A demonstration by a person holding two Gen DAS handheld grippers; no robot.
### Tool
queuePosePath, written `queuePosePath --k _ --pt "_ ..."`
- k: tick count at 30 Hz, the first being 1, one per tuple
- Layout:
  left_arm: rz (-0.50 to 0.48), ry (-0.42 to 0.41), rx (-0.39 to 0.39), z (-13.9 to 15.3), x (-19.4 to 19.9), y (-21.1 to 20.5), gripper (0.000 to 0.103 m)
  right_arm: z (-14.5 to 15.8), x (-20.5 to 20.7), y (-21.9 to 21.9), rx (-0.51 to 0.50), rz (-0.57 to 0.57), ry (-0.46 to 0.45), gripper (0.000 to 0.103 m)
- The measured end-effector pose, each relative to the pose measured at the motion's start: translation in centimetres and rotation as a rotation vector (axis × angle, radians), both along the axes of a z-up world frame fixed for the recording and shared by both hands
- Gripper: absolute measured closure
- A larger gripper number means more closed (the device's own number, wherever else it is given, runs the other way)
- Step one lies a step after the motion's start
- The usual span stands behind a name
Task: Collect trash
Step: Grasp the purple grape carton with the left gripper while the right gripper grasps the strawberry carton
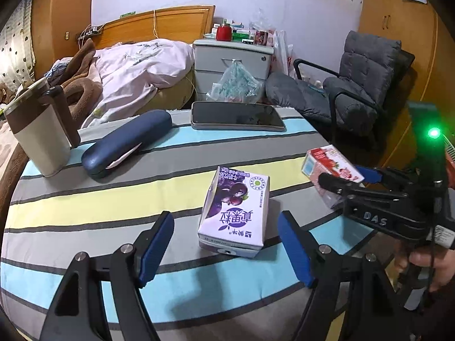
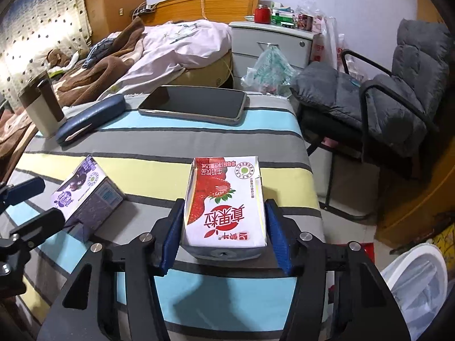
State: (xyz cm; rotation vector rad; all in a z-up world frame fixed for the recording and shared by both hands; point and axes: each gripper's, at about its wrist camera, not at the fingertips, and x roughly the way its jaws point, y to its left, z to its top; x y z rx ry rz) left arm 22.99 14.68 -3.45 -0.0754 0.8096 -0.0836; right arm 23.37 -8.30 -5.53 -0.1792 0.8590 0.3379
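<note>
A: Where are the cartons?

B: The red-and-white strawberry milk carton (image 2: 224, 204) sits clamped between the blue pads of the right gripper (image 2: 224, 237), near the right edge of the striped cloth-covered table (image 2: 159, 147); whether it touches the cloth I cannot tell. The purple-and-white blueberry milk carton (image 1: 234, 211) lies on its side on the table, towards the near edge.

A: And the left gripper (image 1: 226, 248)?

B: Its fingers are spread wide, one on each side of the purple carton, neither pad touching it.

A: What else is on the table?

B: A dark smartphone (image 1: 237, 115) lies flat at the far edge, a navy blue glasses case (image 1: 126, 142) beside it, and a beige mug with a brown handle (image 1: 42, 133) at the left edge. In the right wrist view, a white bag-lined bin (image 2: 415, 287) stands off the table's right edge.
</note>
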Motion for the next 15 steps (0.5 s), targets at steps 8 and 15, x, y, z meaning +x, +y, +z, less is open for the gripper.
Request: queuePosePath --k 8,15 --pt "-0.02 0.046 0.032 -1.2 1.8 -0.7 0.026 -0.1 0.1 -0.2 0.017 0.007 -0.002 0.046" --pt "-0.019 0.078 0.043 -2.4 3.1 -1.0 0.026 -0.2 0.3 -0.3 0.026 0.007 0.001 0.046"
